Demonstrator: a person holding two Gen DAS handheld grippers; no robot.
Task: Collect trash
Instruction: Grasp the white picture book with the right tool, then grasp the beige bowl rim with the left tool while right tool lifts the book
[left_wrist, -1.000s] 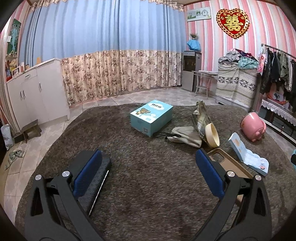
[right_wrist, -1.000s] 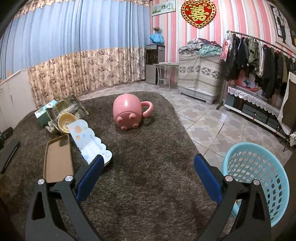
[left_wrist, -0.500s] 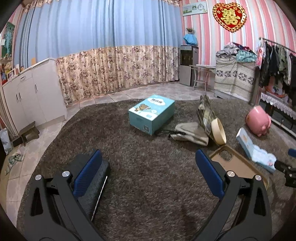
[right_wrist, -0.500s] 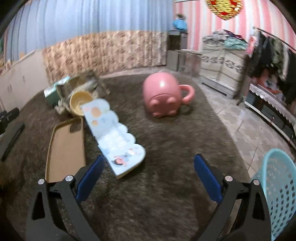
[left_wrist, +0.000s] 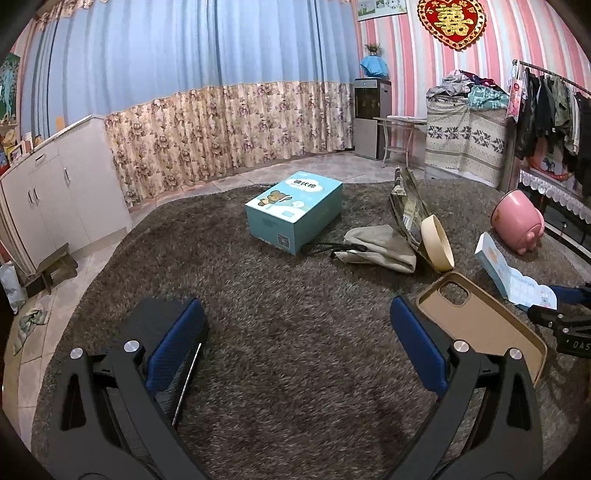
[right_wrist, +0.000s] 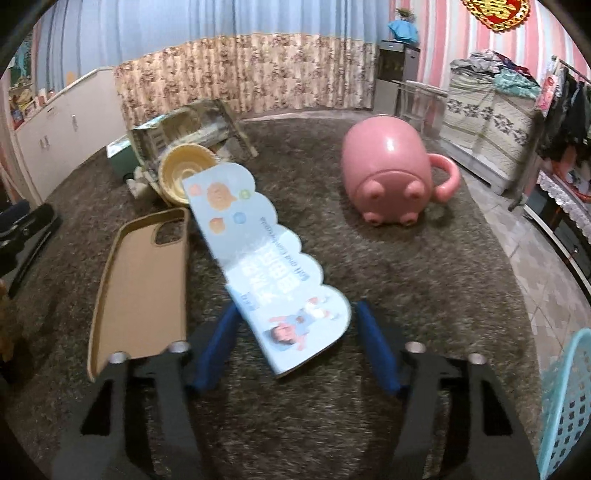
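jaws of our right gripper (right_wrist: 293, 341) stand open astride the near end of the blue scalloped card (right_wrist: 264, 264), low centre of frame; its long axis runs away toward upper left. our left gripper (left_wrist: 295, 343) gapes empty, farther off.

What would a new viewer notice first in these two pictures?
Probably the right gripper, its blue fingers on either side of the near end of a light blue scalloped package on the brown carpet. Behind it a pink pig-shaped mug lies on its side, and a tan phone case lies to the left.
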